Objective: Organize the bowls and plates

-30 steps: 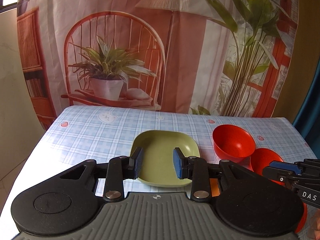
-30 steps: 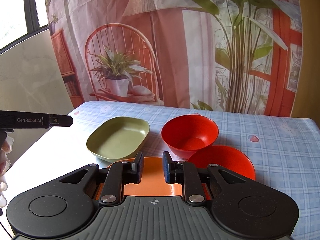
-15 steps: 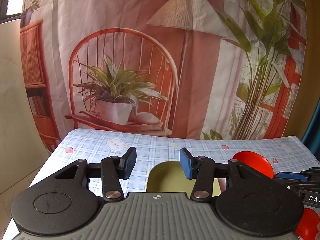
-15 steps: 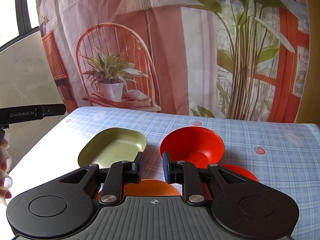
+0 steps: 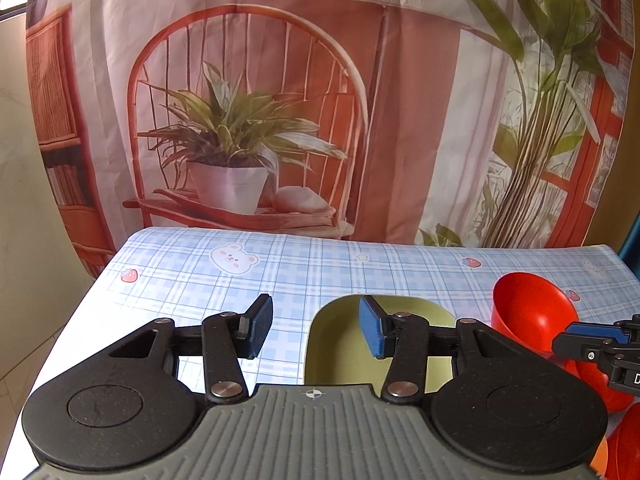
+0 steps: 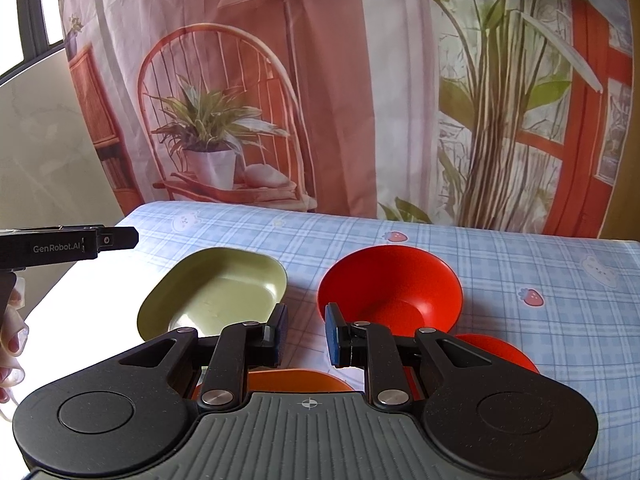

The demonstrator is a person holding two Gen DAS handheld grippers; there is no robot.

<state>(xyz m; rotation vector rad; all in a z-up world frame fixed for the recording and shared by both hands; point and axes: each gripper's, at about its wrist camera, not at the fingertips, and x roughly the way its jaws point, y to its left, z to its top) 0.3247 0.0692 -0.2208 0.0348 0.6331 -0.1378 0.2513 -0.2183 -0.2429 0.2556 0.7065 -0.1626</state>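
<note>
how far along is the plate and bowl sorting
Nothing looks stacked yet: the green plate, the red bowl, a second red dish and an orange plate lie separately on the checked tablecloth. The left gripper, jaws just opened, straddles the green plate's left rim without pressing it. The right gripper holds nothing. All grouping remains.

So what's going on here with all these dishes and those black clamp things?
A person holds a two-finger gripper in each hand over a table covered in a blue checked cloth, sorting dishes. Neither gripper holds anything yet. The left gripper has just been opening its jaws, and they now sit over the left edge of the green plate. The right gripper hovers, jaws nearly together, between that plate and a red bowl. Another red bowl and an orange plate lie nearer.
</note>
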